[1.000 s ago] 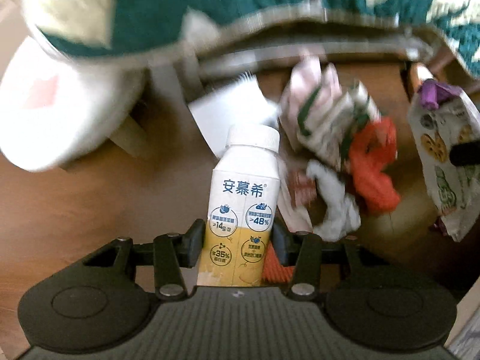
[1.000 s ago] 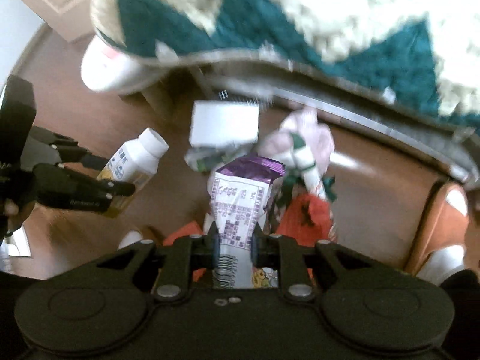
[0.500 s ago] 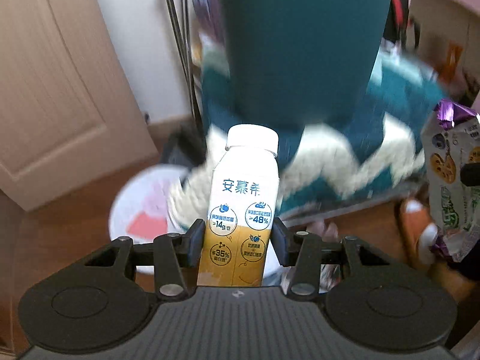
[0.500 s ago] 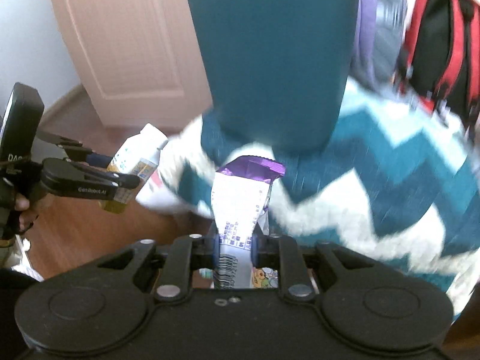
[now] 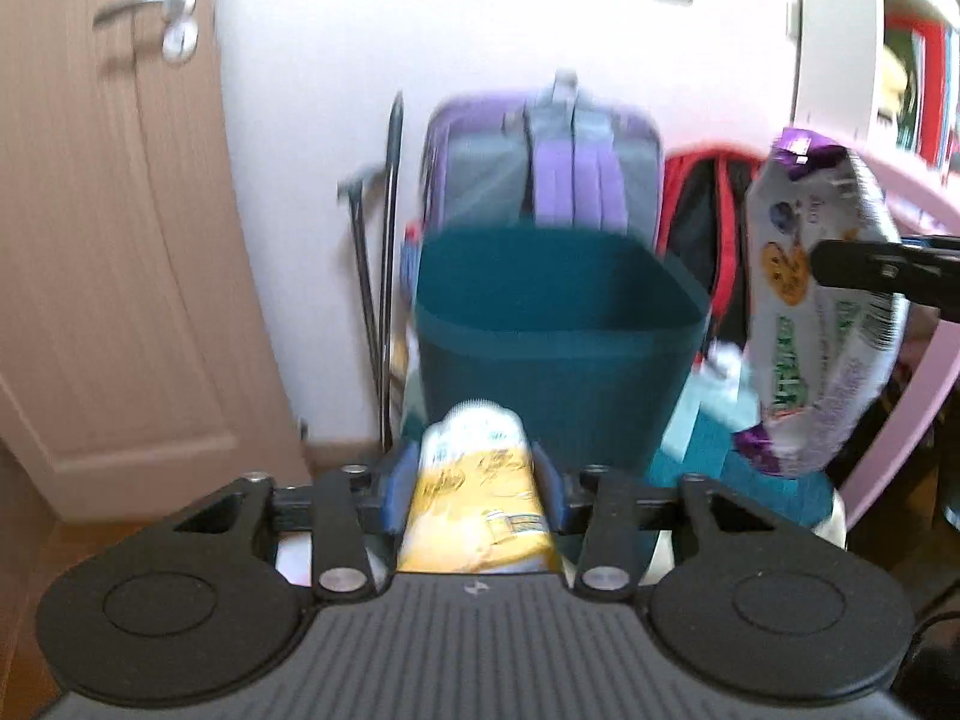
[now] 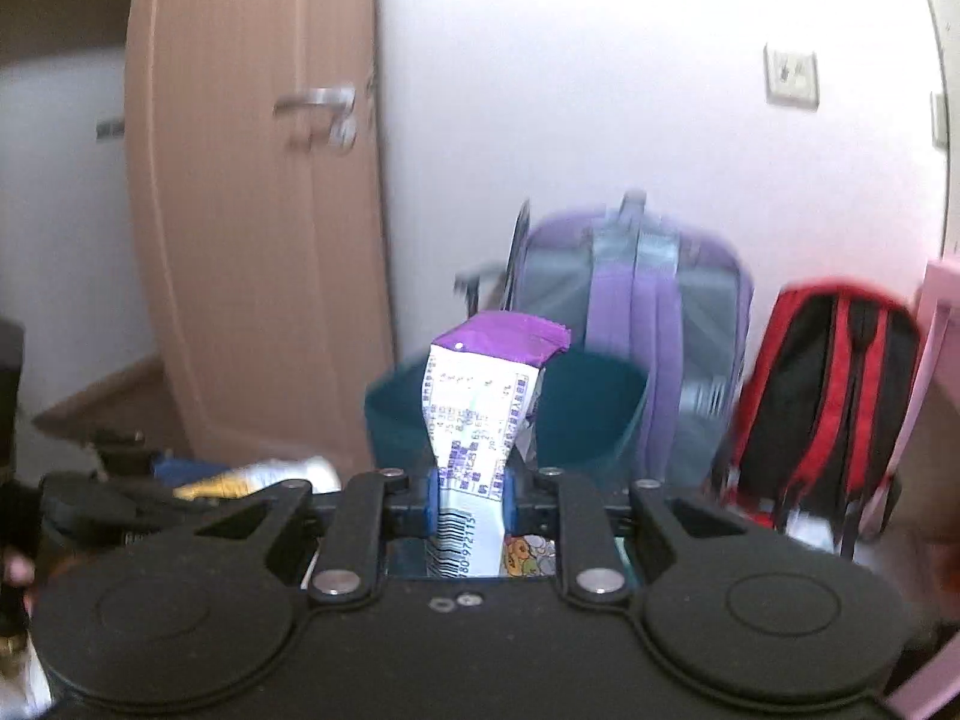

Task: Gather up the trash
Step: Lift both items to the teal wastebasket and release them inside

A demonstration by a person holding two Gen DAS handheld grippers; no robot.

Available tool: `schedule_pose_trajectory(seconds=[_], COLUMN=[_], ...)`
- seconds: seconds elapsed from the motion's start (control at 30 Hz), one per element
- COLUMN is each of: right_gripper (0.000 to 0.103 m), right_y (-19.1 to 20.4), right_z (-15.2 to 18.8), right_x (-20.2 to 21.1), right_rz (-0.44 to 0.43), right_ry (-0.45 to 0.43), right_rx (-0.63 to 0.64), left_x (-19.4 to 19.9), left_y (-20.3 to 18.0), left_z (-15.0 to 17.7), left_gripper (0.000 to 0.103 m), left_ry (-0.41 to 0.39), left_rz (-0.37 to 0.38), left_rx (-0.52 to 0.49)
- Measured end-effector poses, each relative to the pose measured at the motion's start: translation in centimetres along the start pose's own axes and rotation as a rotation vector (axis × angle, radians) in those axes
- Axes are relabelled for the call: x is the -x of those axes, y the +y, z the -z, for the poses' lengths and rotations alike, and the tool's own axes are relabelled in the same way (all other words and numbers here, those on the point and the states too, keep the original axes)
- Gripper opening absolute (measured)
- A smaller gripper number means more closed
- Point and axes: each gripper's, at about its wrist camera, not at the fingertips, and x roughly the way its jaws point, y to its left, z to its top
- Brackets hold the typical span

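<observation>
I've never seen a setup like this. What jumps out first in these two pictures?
Two black claws each clutch a piece of trash: the left claw is shut on a yellow-and-white drink bottle, its jaws having just closed further, and the right claw pinches a purple-topped snack bag. Straight ahead stands an open teal bin, with a purple backpack and a red-and-black backpack against the white wall behind.

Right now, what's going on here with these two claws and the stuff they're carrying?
A person is collecting trash with a claw in each hand. The left claw grips a yellow-and-white drink bottle, now tipped forward, and its jaws have just been closing on it. The right claw is clamped on a purple-topped snack bag. Both are held up facing an open teal bin that stands before a purple suitcase. Nothing has been dropped in yet.
</observation>
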Motion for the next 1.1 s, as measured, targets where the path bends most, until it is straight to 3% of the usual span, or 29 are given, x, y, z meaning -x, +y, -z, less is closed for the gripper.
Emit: schedule_pose_trajectory(seconds=[0.07, 0.13, 0.33, 0.43, 0.6, 0.8, 1.1], right_gripper=[0.018, 0.018, 0.018, 0.019, 0.019, 0.019, 0.023], right_y=[-0.4, -0.8, -3.2, -3.4, -3.7, -4.4, -4.3], right_z=[-1.7, -2.7, -5.2, -5.8, -4.2, -4.3, -4.0], right_x=[-0.4, -1.1, -4.9, -7.1, -11.3, -11.3, -16.0], right_rz=[0.022, 0.031, 0.039, 0.038, 0.074, 0.081, 0.114], right_ry=[-0.037, -0.055, -0.089, -0.084, -0.018, -0.047, 0.026], right_rx=[0.005, 0.008, -0.037, -0.047, -0.075, -0.054, -0.065], left_x=[0.1, -0.5, -1.6, -2.3, -6.1, -9.2, -9.9], left_y=[-0.3, -0.9, 0.2, 0.8, 2.4, 3.0, 0.9], left_z=[-2.1, -3.8, -5.8, -3.3, 2.5, 9.6, 14.0], left_gripper=[0.028, 0.012, 0.011, 0.011, 0.011, 0.011, 0.013], left_ry=[-0.024, -0.022, -0.039, -0.006, 0.151, 0.299, 0.352], left_rz=[-0.003, -0.004, 0.061, 0.056, 0.037, 0.017, 0.041], left_rx=[0.011, 0.01, 0.123, 0.142, 0.198, 0.215, 0.23])
